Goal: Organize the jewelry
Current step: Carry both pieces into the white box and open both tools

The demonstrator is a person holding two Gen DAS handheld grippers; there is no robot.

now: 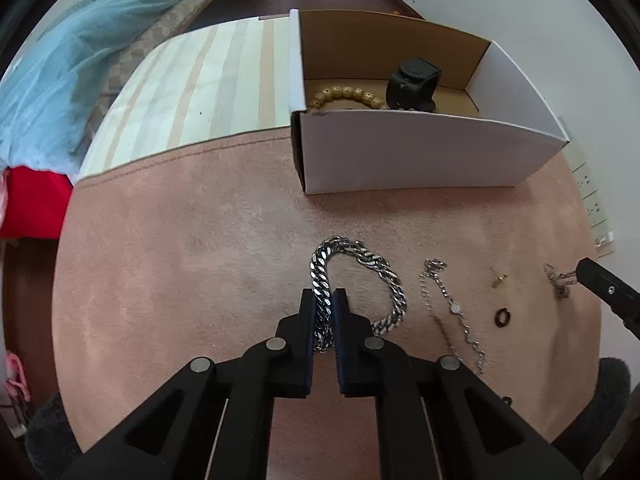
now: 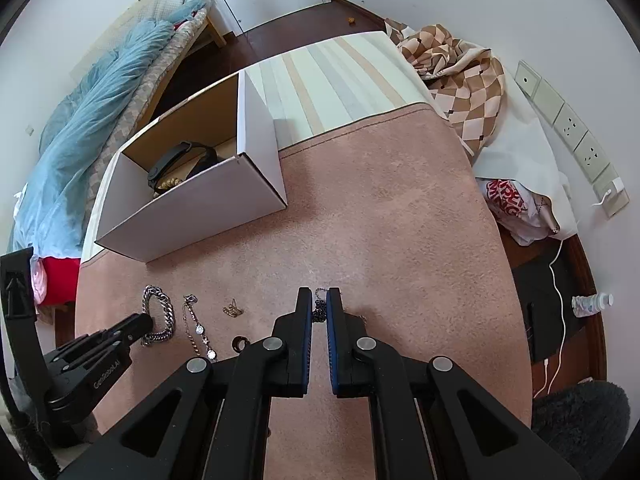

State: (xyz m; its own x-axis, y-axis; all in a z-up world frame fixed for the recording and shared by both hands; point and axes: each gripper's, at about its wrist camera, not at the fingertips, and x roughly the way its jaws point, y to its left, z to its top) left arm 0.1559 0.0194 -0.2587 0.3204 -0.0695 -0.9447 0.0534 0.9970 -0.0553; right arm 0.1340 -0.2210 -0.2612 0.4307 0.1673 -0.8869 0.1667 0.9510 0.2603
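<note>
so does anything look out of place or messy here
Nothing looks damaged or spilled. Jewelry just lies loose on the pink blanket: a thin chain, a dark ring and a small gold piece, while the left gripper pinches the chunky silver chain outside the cardboard box.

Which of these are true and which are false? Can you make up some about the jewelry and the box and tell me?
1. The left gripper is pinching the thick silver chain bracelet. True.
2. The white cardboard box has nothing in it. False: a wooden bead bracelet and a black watch lie inside.
3. The right gripper is closed on a thin dark chain. True.
4. The small dark ring is already in the box. False: it lies on the pink blanket, outside the box.
5. The thin silver chain lies beside the thick bracelet on the blanket. True.
</note>
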